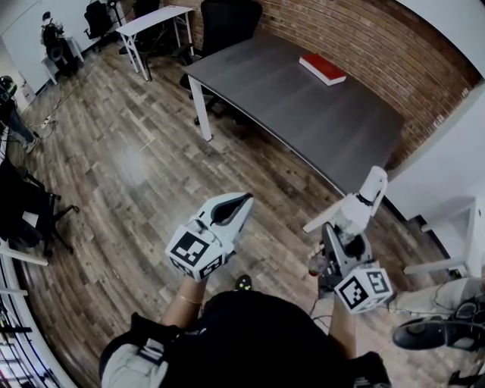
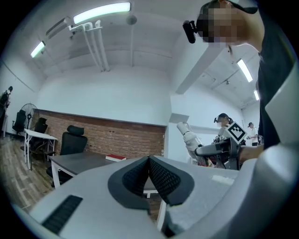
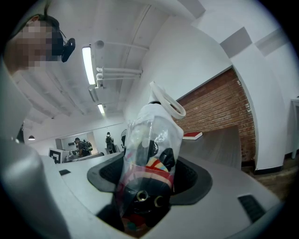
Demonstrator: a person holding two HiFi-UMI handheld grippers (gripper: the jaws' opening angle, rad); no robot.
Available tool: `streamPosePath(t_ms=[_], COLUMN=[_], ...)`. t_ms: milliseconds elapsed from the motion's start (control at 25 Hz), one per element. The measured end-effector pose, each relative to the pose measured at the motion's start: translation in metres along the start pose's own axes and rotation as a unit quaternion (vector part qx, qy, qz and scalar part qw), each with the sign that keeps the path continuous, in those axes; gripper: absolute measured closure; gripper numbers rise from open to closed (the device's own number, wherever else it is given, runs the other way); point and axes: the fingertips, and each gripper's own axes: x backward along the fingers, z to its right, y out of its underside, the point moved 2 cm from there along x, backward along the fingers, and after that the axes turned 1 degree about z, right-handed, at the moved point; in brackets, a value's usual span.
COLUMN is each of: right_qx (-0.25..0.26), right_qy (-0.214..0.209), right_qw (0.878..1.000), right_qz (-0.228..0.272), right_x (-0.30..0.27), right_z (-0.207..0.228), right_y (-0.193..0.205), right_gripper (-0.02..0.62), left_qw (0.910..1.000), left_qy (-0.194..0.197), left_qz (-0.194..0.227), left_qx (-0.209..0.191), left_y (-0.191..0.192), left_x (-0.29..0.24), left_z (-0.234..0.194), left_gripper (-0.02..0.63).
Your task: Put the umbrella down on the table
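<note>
Holding the umbrella (image 3: pixel 149 154) in the air, short of the table (image 1: pixel 303 98), with nothing set down yet.

Clamped on the umbrella in its clear plastic sleeve (image 3: pixel 161 126) with the right gripper (image 3: pixel 148 179), pale tip pointing away toward the brick wall; closed empty on the left gripper (image 2: pixel 149 161), pads together, level beside the other. Done so far, by the look of it: only the pick-up and carry. Left to do: closing the gap over the wood floor (image 1: pixel 129 167) to the near edge, lowering onto the grey top, then parting the jaws. Plenty of bare surface at the near right end; only a red book (image 1: pixel 322 68) toward the far side, well apart from any likely landing spot. Beyond the far left end, a black chair (image 1: pixel 227 23) and a white desk (image 1: pixel 155 17), neither in the way.
</note>
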Motion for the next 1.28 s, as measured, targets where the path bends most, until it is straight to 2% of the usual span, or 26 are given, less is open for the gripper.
streamPosePath(t_ms=[600, 800, 1000, 1280], right_qx=[-0.029, -0.031, -0.019, -0.030], right_qy=[0.016, -0.005, -0.033, -0.056], right_qw=[0.999, 0.999, 0.999, 0.998], right_qz=[-0.009, -0.010, -0.015, -0.026], right_x=[-0.041, -0.089, -0.147, -0.212], right_z=[0.037, 0.062, 0.086, 0.128], right_y=[0.004, -0.005, -0.021, -0.036], right_gripper=[0.307, 0.307, 0.307, 0.307], left_qw=[0.9994, 0.9992, 0.9983, 0.9967], left_qy=[0.027, -0.009, -0.047, -0.067], left_qz=[-0.020, -0.026, -0.026, -0.039], left_qx=[-0.002, -0.030, -0.024, -0.024], left_y=[0.010, 0.008, 0.004, 0.006], left_x=[-0.056, -0.082, -0.114, -0.169], left_z=[-0.024, -0.058, -0.100, -0.135], left_gripper=[0.604, 0.604, 0.604, 0.604])
